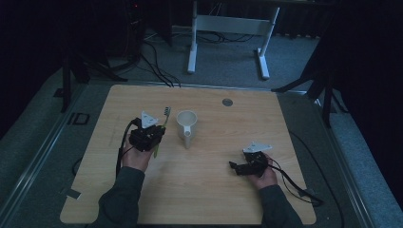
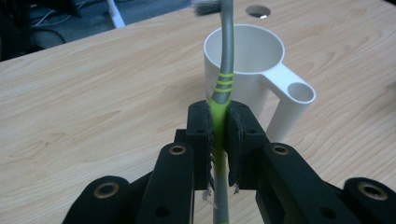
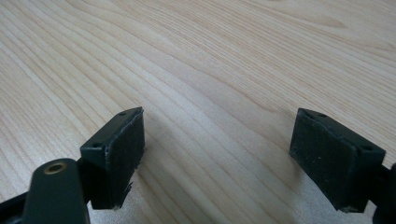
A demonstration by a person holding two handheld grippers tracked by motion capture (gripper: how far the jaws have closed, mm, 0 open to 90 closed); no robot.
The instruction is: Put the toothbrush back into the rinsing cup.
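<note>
A green and grey toothbrush (image 2: 223, 79) is clamped by its handle in my left gripper (image 2: 218, 122), bristle head pointing away toward a white cup (image 2: 243, 60) with a side handle. In the high view the left gripper (image 1: 151, 129) holds the toothbrush (image 1: 165, 117) just left of the cup (image 1: 186, 124), above the wooden table (image 1: 209, 190). My right gripper (image 3: 219, 154) stands open low over bare wood, nothing between its pads (image 3: 122, 154). In the high view the right gripper (image 1: 236, 166) sits at the table's right front, pointing left.
A round cable hole (image 1: 227, 101) lies in the table's far part. Beyond the far edge stands a white desk frame (image 1: 228, 28) with cables on the floor. Dark stands flank the table left and right.
</note>
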